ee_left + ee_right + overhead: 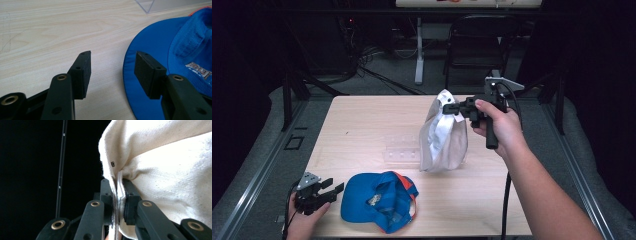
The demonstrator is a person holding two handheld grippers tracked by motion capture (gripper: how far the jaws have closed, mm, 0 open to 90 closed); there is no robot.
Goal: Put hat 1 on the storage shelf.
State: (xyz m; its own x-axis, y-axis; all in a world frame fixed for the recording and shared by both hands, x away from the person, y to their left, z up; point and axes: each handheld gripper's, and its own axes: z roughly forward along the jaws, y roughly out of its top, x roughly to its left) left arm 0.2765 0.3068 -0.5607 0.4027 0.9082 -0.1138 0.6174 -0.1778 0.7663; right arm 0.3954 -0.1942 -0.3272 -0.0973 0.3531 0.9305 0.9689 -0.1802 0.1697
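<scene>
Overhead faces forward; gripper views (perhaps inches) close.

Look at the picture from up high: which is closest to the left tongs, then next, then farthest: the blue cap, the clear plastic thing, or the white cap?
1. Blue cap, right beside the left tongs.
2. Clear plastic stand, mid-table.
3. White cap, held up across the table.

You can see a small embroidered mark on the blue cap [175, 62], lying on its side; its letters are too blurred to read. Nothing else carries text.
</scene>
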